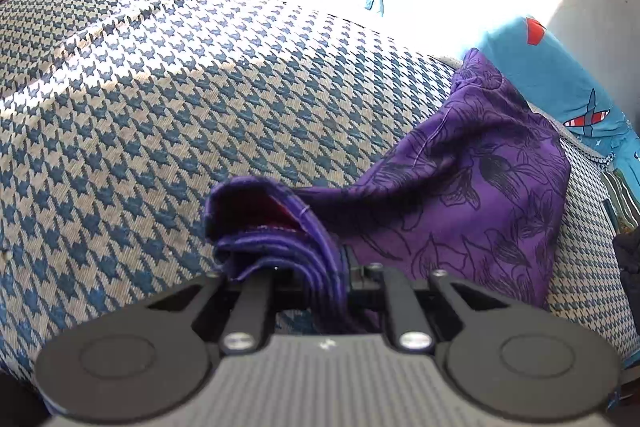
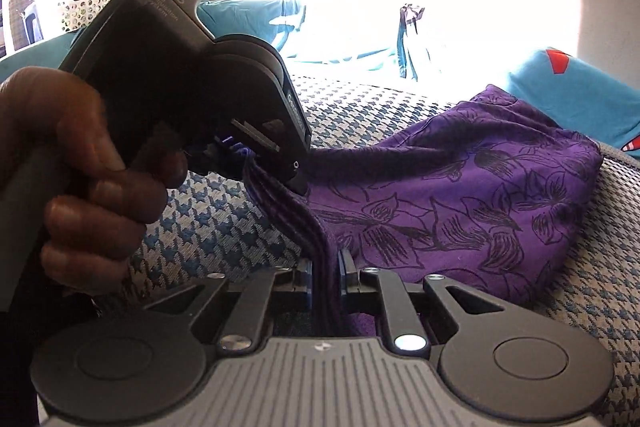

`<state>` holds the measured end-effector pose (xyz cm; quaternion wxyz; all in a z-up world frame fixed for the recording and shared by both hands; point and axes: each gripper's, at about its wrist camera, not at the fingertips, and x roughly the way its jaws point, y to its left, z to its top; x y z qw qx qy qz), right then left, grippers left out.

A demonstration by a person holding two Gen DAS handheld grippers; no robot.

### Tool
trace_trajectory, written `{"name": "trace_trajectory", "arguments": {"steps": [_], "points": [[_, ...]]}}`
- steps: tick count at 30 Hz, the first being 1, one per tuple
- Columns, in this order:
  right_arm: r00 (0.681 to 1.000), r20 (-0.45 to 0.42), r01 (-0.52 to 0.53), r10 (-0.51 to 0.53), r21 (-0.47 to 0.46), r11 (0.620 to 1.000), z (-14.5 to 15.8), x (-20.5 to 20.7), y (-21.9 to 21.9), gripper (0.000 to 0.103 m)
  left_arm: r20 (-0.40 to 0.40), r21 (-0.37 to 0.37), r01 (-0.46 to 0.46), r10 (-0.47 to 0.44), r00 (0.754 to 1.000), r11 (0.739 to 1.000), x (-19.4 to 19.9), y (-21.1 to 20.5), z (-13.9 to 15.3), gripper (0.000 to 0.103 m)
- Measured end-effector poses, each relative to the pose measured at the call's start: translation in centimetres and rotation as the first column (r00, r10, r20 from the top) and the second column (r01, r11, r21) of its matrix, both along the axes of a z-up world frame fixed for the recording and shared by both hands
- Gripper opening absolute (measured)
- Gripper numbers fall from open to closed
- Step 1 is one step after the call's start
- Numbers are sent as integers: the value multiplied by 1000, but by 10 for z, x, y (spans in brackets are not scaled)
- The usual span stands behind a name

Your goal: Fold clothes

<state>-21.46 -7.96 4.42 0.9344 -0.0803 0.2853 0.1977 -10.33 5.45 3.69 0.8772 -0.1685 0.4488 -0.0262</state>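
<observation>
Purple floral-print cloth garment lies bunched toward the right edge of the blue-and-cream houndstooth sofa cushion. My left gripper and right gripper each pinch its gathered hem; folding looks partway, not flat.

Soft matt purple garment on coarse woven houndstooth cover, both cloth

purple floral garment | bunched, partly folded | lying on houndstooth cover | gathered edge raised
</observation>
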Motion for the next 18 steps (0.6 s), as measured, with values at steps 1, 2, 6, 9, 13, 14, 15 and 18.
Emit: {"name": "trace_trajectory", "arguments": {"steps": [1, 2, 6, 9, 13, 14, 15, 18], "points": [[1000, -5, -8, 8, 16, 1000, 1, 2, 2, 13, 9, 13, -1, 1, 1000, 1000, 2, 3, 4, 12], [1000, -10, -17, 18, 33, 999, 3, 5, 5, 13, 17, 24, -2, 2, 1000, 1000, 4, 5, 7, 12], [998, -28, -53, 56, 101, 993, 9, 14, 15, 12, 53, 65, -12, 8, 999, 998, 14, 21, 25, 12], [994, -35, -96, 102, 149, 984, 13, 24, 28, 12, 87, 99, -22, 13, 996, 995, 22, 36, 38, 12], [990, -40, -128, 139, 203, 971, 16, 41, 48, 12, 104, 125, -46, 33, 994, 991, 40, 60, 48, 12], [989, -48, -128, 143, 225, 966, 15, 47, 52, 12, 105, 126, -54, 41, 994, 990, 44, 67, 49, 12], [988, -57, -129, 147, 249, 960, 15, 54, 56, 13, 105, 128, -62, 49, 993, 990, 48, 74, 51, 12], [984, -67, -139, 165, 291, 946, 13, 69, 68, 13, 104, 116, -99, 87, 991, 988, 59, 93, 51, 12]]}}
